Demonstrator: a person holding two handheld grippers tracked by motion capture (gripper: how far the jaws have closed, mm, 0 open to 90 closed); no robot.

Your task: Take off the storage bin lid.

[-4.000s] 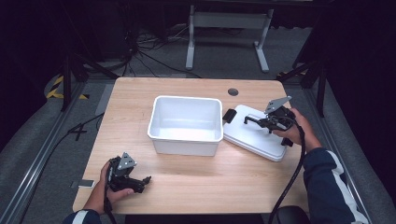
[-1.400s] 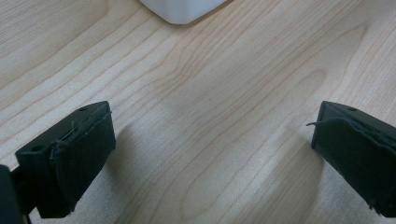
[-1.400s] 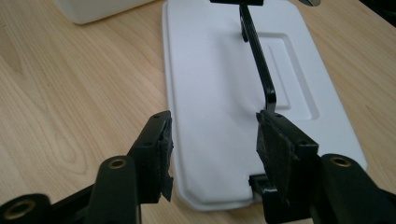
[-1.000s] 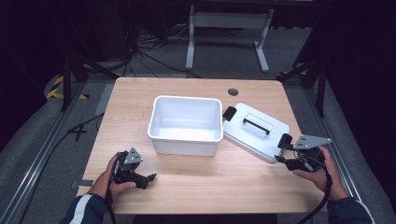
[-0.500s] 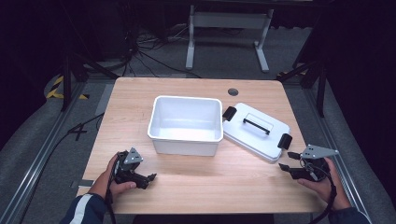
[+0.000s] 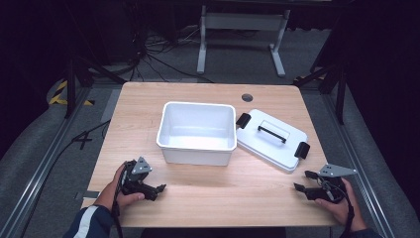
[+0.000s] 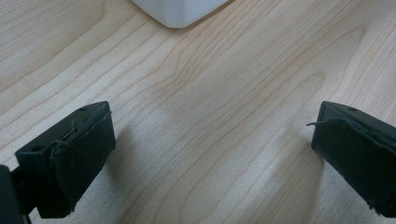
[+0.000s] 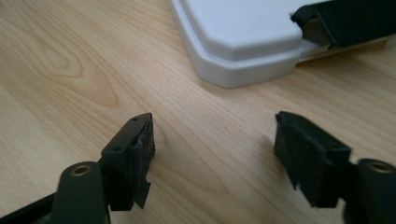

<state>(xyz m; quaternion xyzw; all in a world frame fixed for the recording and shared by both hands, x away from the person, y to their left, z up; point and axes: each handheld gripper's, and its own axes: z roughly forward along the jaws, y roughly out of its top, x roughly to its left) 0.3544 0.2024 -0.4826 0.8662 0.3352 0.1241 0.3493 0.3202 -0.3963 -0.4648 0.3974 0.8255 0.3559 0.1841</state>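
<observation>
Right gripper (image 6: 303, 181) sits low at the table's near right corner, jaws spread wide and just opened further, nothing between them. Left gripper (image 6: 157, 189) rests at the near left, jaws likewise wide over bare wood.

The lid (image 6: 271, 138) lies flat on the table (image 6: 208, 198) just beyond the right gripper, right of the tub and nearly touching it. It is white, rectangular with rounded corners, has a black handle on top and a black clasp at each end.

The tub (image 6: 196, 148), white and open, stands mid-table; nothing shows inside it.

The near strip of table between the two grippers is open wood. The lid's far end reaches close to the right edge.
</observation>
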